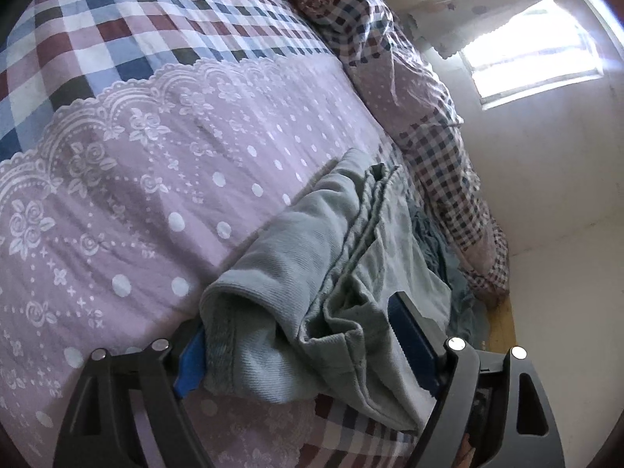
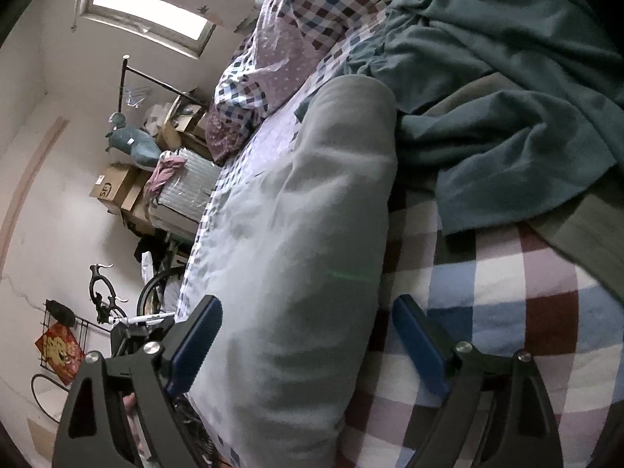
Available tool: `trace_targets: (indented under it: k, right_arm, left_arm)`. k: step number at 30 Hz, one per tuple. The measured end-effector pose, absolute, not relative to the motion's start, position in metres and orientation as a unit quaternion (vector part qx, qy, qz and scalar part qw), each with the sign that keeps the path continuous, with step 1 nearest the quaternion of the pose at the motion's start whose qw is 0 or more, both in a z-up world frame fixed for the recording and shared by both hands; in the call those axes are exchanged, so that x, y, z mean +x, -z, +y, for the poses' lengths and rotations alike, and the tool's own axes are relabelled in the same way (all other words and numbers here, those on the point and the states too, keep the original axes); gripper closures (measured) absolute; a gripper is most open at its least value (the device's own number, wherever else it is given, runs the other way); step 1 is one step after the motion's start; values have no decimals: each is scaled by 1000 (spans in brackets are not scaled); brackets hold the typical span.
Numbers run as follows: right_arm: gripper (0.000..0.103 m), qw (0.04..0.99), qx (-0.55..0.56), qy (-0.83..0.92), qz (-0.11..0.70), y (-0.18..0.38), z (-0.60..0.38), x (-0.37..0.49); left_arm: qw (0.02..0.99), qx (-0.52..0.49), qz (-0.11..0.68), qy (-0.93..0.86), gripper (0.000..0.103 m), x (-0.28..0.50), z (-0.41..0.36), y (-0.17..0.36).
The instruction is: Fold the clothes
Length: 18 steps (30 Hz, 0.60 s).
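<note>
Between the blue pads of the left gripper (image 1: 304,355), at the bottom of its frame, lies a bunched fold of pale grey-green trousers (image 1: 312,273). The jaws stand wide; the near pad is half hidden by cloth, and whether either pad presses the fabric I cannot tell. The trousers run up toward frame centre, layered lengthwise, probably so one leg stacks on the other. Behind them, at right, a teal garment (image 1: 440,249) waits in a heap, and the checked quilt (image 1: 425,117) is pushed to the upper right, likely to free the bedspread (image 1: 136,156) as a folding surface.

At the bottom of the right view, the right gripper (image 2: 308,343) is spread wide with the trousers (image 2: 312,214) passing between the pads; they do not appear to clamp it. The teal garment (image 2: 507,97) fills the upper right.
</note>
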State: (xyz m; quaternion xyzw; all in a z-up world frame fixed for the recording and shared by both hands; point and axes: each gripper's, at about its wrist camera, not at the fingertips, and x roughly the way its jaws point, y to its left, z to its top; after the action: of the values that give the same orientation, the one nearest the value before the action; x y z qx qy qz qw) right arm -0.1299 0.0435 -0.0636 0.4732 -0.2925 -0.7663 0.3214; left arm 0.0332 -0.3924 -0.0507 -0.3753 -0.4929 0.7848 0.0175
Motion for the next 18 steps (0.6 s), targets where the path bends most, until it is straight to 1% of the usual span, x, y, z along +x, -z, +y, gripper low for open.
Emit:
trace_targets:
  k: [8, 10, 14, 18]
  right_arm:
    - [10, 318, 482, 771, -267, 63, 31, -135]
    - [10, 318, 484, 772, -261, 64, 28, -137]
    - [10, 319, 489, 774, -244, 65, 20, -142]
    - [10, 326, 502, 768, -228, 66, 9, -154]
  left_arm:
    - [31, -371, -517, -771, 17, 32, -397, 53]
    - [28, -377, -507, -774, 14, 28, -393, 53]
    - [25, -394, -479, -784, 3, 16, -382, 54]
    - [31, -406, -476, -780, 3, 11, -382, 55]
